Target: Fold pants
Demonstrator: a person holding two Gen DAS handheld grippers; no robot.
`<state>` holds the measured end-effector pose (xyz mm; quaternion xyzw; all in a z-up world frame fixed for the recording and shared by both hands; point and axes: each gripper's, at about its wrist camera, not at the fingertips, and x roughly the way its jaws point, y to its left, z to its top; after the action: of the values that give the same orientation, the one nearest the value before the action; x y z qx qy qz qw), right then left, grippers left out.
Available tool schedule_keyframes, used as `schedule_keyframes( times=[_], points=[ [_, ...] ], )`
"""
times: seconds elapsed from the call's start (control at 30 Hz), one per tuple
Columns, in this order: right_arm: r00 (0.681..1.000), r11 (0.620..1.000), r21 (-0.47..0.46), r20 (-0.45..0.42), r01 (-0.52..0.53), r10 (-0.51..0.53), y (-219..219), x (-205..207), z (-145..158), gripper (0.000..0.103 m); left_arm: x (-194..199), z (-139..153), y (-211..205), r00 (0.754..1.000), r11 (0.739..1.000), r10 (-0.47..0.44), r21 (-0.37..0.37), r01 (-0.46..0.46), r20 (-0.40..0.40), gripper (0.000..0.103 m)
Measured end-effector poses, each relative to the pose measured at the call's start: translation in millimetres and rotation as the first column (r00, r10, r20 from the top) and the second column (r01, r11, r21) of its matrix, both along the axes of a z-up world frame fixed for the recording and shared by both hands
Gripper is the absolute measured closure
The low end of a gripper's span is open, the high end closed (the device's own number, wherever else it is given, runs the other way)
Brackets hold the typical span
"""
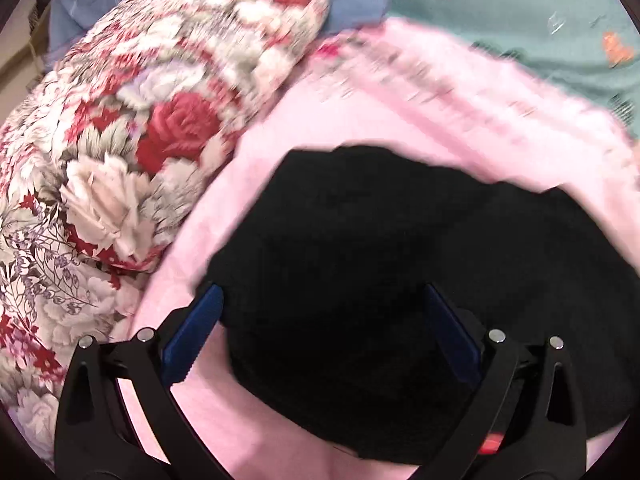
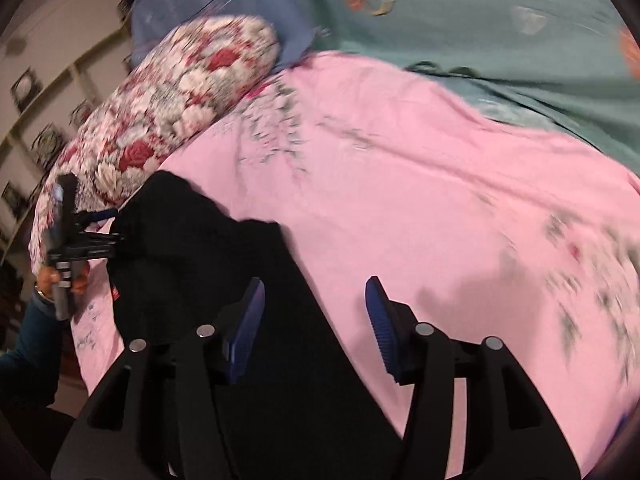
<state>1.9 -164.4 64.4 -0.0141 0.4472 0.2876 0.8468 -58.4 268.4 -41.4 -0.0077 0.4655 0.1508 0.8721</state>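
Nearest to us in the left wrist view, the left gripper [image 1: 320,320] was spread wide, released, its blue pads [image 1: 192,332] standing well apart with nothing pinched between them. The black pants [image 1: 380,272] lay just beyond and between those pads, bunched in a dark heap on the pink sheet [image 1: 280,160]. We could not tell whether either pad touched the cloth.

In the right wrist view, the right gripper [image 2: 316,312] was also released, jaws apart. Its left pad hung over the pants [image 2: 192,264], its right pad over bare pink sheet [image 2: 420,184]. The pants ran from under this gripper away to the left, toward the left gripper [image 2: 108,232], seen small at the far edge of the cloth. A hand [image 2: 60,276] held that tool by its handle, with a blue sleeve [image 2: 28,340] below it.

Farther off, to the left of the sheet, we saw a rolled quilt [image 1: 132,140] printed with red and white roses, touching the sheet's edge. Beyond the sheet lay a teal cover [image 1: 520,20] with orange flowers, and a blue pillow [image 2: 224,12] behind the quilt. Both views were blurred.
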Motion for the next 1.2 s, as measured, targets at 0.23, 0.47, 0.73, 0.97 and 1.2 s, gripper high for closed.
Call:
schedule_keyframes(
  times=[0.23, 0.47, 0.73, 0.97, 1.2],
  points=[
    [0.874, 0.868, 0.105, -0.079, 0.486, -0.48, -195.0, -151.8, -7.3, 0.049, -9.7, 10.7, 6.1, 1.0, 1.0, 0.003, 0.017, -0.004, 0.026, 0.002],
    [0.693, 0.639, 0.27, -0.266, 0.721, -0.67, -266.6, -268.8, -56.8, 0.049, -18.6, 40.0, -28.7, 0.991, 0.997, -0.056, -0.038, 0.061, 0.118, 0.002],
    [0.694, 0.632, 0.288, -0.336, 0.719, -0.637, -263.4, -258.3, -80.0, 0.049, -24.7, 50.8, -110.5, 0.955, 0.965, -0.254, -0.021, 0.26, 0.151, 0.002],
    [0.663, 0.613, 0.264, -0.397, 0.745, -0.635, -268.4, -262.6, -87.5, 0.049, -29.8, 48.2, -127.5, 0.953, 0.96, -0.27, -0.032, 0.277, 0.137, 0.002],
    [0.657, 0.624, 0.219, -0.354, 0.751, -0.666, -262.8, -259.0, -91.6, 0.038, -21.0, 36.9, -152.1, 0.939, 0.94, -0.32, -0.084, 0.332, 0.124, 0.002]
  ],
)
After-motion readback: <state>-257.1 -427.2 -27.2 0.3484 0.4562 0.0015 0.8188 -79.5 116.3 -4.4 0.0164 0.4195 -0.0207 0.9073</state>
